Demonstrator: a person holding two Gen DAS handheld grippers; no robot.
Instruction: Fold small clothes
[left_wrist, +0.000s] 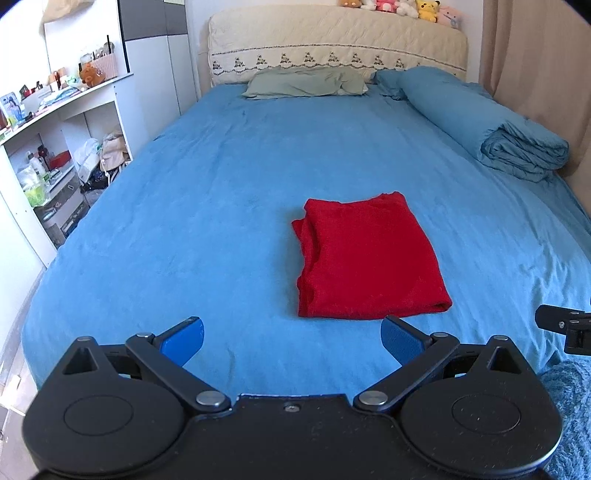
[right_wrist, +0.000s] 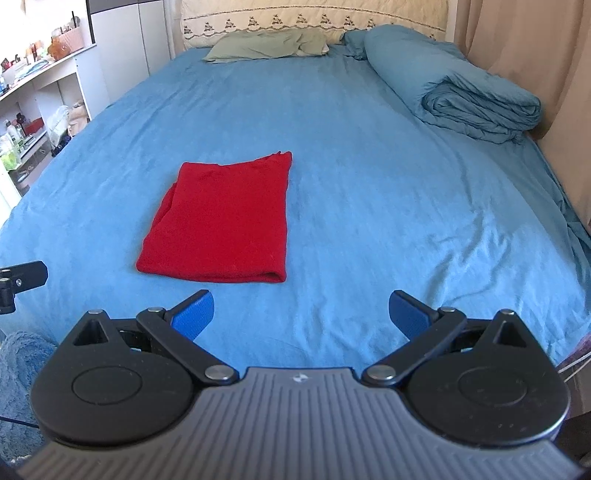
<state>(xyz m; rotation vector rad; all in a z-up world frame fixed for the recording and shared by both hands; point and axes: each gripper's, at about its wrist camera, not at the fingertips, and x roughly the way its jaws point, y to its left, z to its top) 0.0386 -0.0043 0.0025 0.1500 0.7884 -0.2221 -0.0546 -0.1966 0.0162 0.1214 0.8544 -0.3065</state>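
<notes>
A red garment (left_wrist: 365, 258) lies folded into a flat rectangle on the blue bed sheet (left_wrist: 207, 192); it also shows in the right wrist view (right_wrist: 225, 221). My left gripper (left_wrist: 291, 338) is open and empty, just short of the garment's near edge, a little above the sheet. My right gripper (right_wrist: 301, 314) is open and empty, near the bed's front edge, to the right of the garment's near right corner. The right gripper's tip shows at the left wrist view's right edge (left_wrist: 565, 325), and the left gripper's tip at the right wrist view's left edge (right_wrist: 22, 277).
A rolled blue duvet (left_wrist: 480, 118) lies along the bed's right side by a beige curtain (left_wrist: 535, 55). A green pillow (left_wrist: 306, 83) lies at the headboard. White shelves (left_wrist: 55, 147) with clutter stand left of the bed.
</notes>
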